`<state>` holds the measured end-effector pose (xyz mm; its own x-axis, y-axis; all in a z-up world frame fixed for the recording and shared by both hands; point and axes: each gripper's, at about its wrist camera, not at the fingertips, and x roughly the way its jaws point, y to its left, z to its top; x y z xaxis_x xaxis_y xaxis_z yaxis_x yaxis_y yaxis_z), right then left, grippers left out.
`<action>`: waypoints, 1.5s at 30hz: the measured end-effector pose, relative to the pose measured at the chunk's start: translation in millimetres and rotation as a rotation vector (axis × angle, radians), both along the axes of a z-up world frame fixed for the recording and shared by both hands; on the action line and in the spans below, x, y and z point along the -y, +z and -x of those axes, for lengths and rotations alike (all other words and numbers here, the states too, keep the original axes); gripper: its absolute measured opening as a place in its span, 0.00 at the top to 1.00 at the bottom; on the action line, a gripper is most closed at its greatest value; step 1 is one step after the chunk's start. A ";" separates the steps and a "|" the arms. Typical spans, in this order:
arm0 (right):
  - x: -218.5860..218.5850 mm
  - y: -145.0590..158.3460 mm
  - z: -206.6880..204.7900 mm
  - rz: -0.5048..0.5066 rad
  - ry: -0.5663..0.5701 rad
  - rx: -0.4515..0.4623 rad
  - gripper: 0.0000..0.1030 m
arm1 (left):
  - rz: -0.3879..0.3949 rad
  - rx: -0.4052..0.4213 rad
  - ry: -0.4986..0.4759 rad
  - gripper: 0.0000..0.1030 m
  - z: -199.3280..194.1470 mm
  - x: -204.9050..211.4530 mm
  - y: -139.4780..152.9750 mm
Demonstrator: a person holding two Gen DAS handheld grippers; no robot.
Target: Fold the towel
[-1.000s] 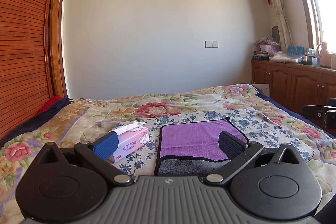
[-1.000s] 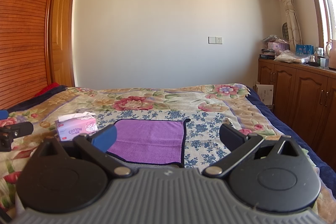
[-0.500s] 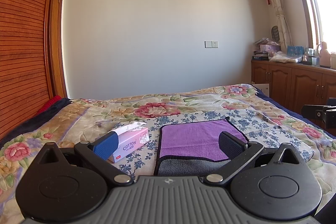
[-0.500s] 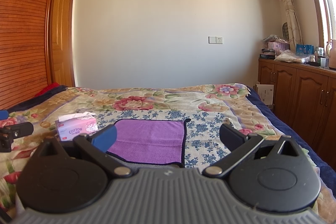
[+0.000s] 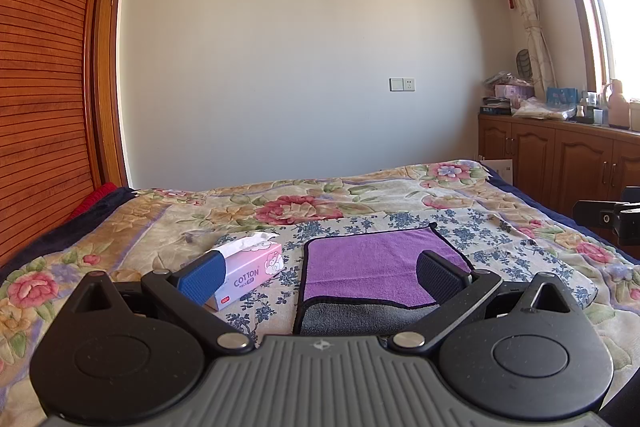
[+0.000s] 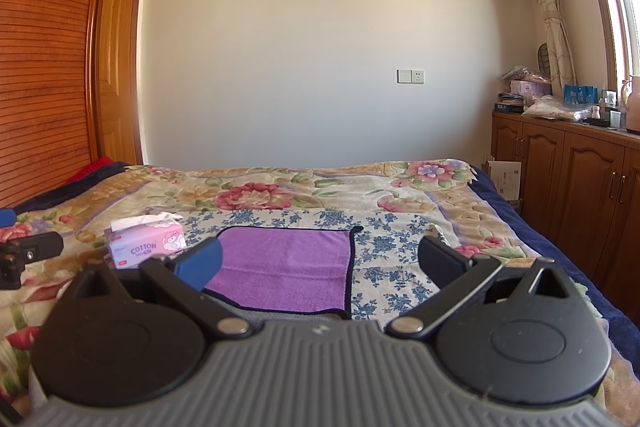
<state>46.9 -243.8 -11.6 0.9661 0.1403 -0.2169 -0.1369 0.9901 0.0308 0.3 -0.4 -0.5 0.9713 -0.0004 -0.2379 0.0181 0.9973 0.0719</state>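
Observation:
A purple towel [image 5: 368, 267] with a dark hem lies flat on the flowered bedspread [image 5: 304, 203]; its near edge is turned over and shows a grey underside [image 5: 360, 321]. It also shows in the right wrist view [image 6: 284, 267]. My left gripper [image 5: 320, 273] is open and empty, held just before the towel's near edge. My right gripper [image 6: 320, 261] is open and empty, above the towel's near right part. Each gripper's body shows at the edge of the other's view.
A pink tissue box [image 5: 250, 269] marked COTTON stands left of the towel, also in the right wrist view [image 6: 146, 245]. Wooden cabinets [image 6: 568, 179] run along the right of the bed. A slatted wooden wardrobe [image 5: 40, 87] stands on the left.

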 end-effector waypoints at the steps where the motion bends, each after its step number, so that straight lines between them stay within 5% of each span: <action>1: 0.0 -0.1 0.0 0.000 0.000 0.000 0.00 | 0.000 0.000 0.000 0.00 -0.1 -0.1 0.1; 45: -0.5 -7.6 -22.1 -0.030 0.007 -0.055 0.00 | -0.054 -0.074 -0.051 0.00 -24.1 5.7 -12.6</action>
